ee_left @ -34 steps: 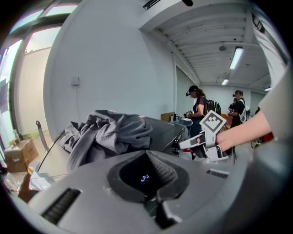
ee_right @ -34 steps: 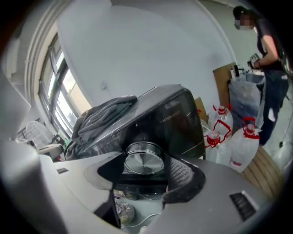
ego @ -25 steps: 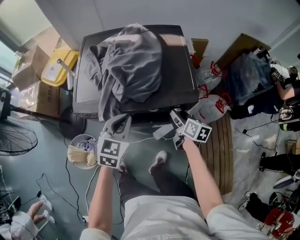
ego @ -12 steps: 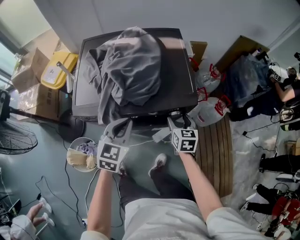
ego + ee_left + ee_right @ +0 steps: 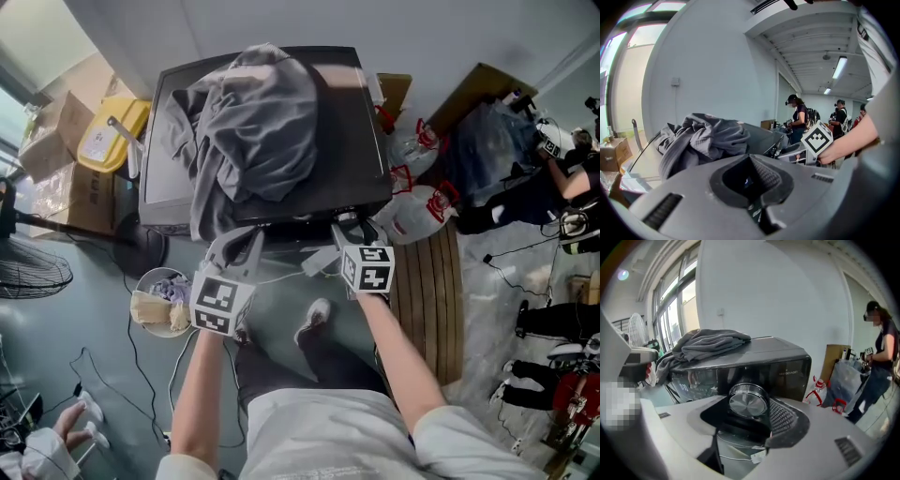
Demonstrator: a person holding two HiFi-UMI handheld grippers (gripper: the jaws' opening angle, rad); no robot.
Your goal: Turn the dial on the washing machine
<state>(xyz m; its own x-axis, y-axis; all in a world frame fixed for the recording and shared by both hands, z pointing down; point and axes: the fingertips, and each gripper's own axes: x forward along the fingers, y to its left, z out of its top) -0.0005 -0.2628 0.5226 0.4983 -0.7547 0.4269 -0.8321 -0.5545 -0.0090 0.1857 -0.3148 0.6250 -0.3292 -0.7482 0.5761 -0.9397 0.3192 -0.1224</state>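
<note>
A black washing machine (image 5: 349, 141) stands ahead with a grey garment (image 5: 253, 122) heaped on its lid. Its silver dial (image 5: 748, 401) sits on the dark front panel (image 5: 787, 366). My right gripper (image 5: 345, 229) is pressed up to that panel. In the right gripper view the dial lies between the jaws and the ribbed pad (image 5: 785, 416) meets its rim, so the gripper (image 5: 749, 405) is shut on it. My left gripper (image 5: 238, 247) hangs below the machine's front left, jaws together (image 5: 752, 180) on nothing. The garment (image 5: 698, 140) shows beyond it.
A round basket of rags (image 5: 161, 302) sits on the floor at the left, near a fan (image 5: 33, 277), cardboard boxes (image 5: 56, 141) and a yellow container (image 5: 108, 131). Plastic jugs (image 5: 417, 211) and a slatted wooden board (image 5: 431, 300) lie right. People (image 5: 553, 178) stand farther right.
My right gripper has moved left and in toward the machine's front panel, with its marker cube turned. The left gripper has hardly moved.
</note>
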